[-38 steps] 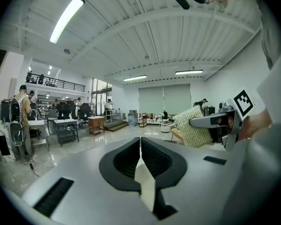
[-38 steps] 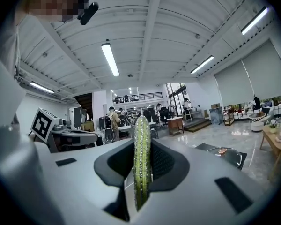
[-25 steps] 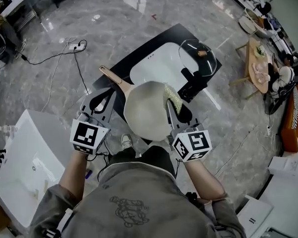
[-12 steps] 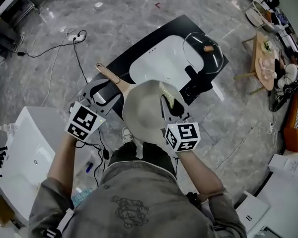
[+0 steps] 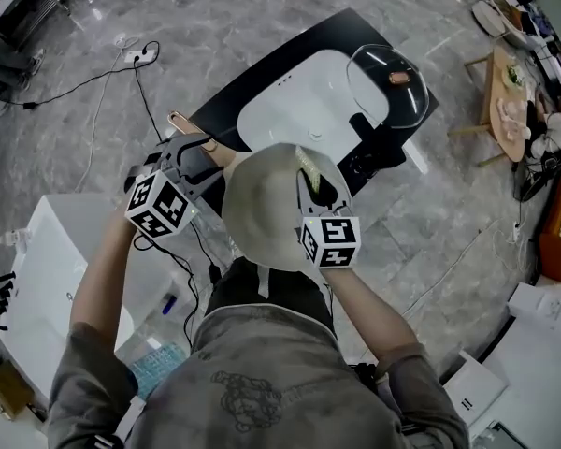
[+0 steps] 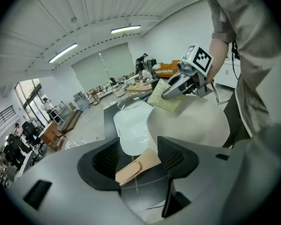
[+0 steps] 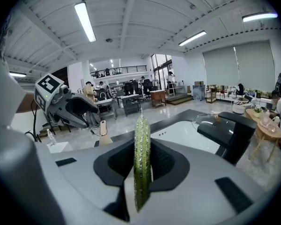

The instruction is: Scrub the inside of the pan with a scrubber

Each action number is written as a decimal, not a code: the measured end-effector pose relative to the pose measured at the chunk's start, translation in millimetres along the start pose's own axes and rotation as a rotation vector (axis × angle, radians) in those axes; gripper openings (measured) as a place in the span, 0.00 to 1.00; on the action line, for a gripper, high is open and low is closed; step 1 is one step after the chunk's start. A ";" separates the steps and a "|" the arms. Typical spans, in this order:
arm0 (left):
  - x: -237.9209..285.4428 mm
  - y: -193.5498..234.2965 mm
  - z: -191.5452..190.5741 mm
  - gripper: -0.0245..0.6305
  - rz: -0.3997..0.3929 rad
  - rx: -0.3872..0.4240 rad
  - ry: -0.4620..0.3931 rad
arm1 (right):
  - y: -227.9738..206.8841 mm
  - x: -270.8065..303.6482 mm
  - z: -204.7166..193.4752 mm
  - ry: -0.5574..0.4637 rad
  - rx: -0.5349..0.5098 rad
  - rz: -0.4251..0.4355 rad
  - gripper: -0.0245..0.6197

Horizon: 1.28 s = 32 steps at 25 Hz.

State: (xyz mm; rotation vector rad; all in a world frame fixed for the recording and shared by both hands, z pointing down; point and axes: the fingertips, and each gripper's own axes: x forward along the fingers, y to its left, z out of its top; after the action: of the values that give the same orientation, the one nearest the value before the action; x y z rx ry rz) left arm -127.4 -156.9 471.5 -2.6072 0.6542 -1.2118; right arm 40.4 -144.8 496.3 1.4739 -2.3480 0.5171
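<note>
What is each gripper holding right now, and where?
Right gripper clamps the scrubber by its near end. Left gripper holds nothing: jaws just opened, pan handle loose between them.

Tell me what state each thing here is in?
Left gripper: open, jaws have just been opening, pan handle between them, ungripped.
Right gripper: shut on the scrubber.
Pan: uncovered.
Glass lid: off, lying at the sink.
</note>
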 end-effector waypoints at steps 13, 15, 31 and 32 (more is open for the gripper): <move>46.1 2.1 -80.1 0.44 -0.171 0.468 0.298 | -7.8 29.3 -46.3 0.088 0.038 -0.032 0.16; 51.1 1.7 -89.8 0.44 -0.185 0.510 0.330 | -8.7 32.5 -51.2 0.091 0.041 -0.044 0.16; 73.9 4.4 -107.3 0.31 -0.212 0.650 0.344 | 40.9 73.3 -61.6 0.087 -0.076 0.025 0.17; 73.3 3.1 -109.3 0.31 -0.216 0.649 0.345 | 47.2 74.8 -63.3 0.096 -0.089 0.052 0.17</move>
State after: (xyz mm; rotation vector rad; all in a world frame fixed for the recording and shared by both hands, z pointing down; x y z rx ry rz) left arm -170.1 -192.7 590.7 -1.9763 -0.0029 -1.6231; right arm -28.7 -155.6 579.6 1.3222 -2.3090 0.4791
